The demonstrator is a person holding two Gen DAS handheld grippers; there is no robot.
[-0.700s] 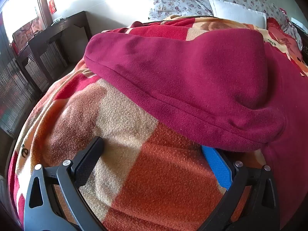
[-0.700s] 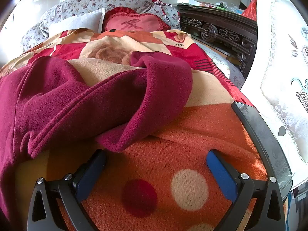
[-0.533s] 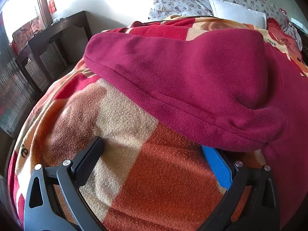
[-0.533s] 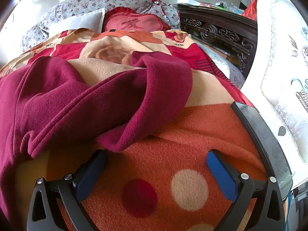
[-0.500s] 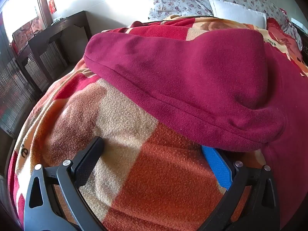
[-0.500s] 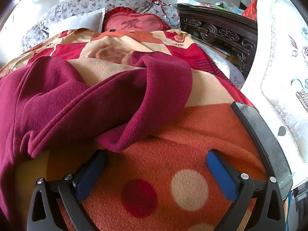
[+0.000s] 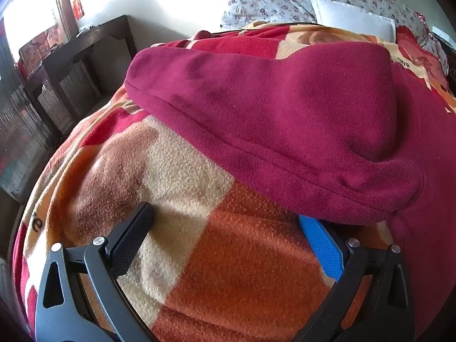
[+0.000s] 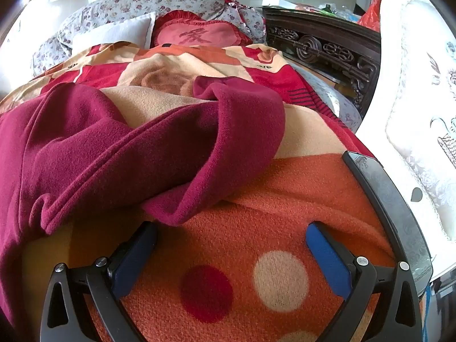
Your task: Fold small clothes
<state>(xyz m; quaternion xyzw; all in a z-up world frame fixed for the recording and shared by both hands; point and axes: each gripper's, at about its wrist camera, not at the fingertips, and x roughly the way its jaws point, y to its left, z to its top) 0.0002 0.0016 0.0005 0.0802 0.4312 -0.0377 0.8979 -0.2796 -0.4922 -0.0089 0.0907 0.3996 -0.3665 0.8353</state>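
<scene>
The maroon fleece garment [image 7: 285,119] lies heaped on the patterned blanket [image 7: 222,256], filling the left wrist view from ten o'clock across to three, its hemmed edge running down toward four o'clock. In the right wrist view the same garment [image 8: 119,154] sprawls from nine o'clock to the centre, one corner drooping toward six.

Left gripper [image 7: 225,228] tilts down at the blanket, jaws spread wide, nothing between them; the garment's fold overhangs the tip of the blue pad at four o'clock. Right gripper [image 8: 230,233] also angles down, jaws released and empty, the garment's corner just above its seven o'clock finger.

The blanket is orange, cream and red, with dots near the right gripper. At twelve o'clock sit floral pillows [image 8: 148,2], a white pillow [image 7: 353,17] and a red cushion [image 8: 199,35]. A dark carved headboard [image 8: 322,45] runs at one o'clock, a dark wooden table [image 7: 82,51] at ten o'clock in the left view.
</scene>
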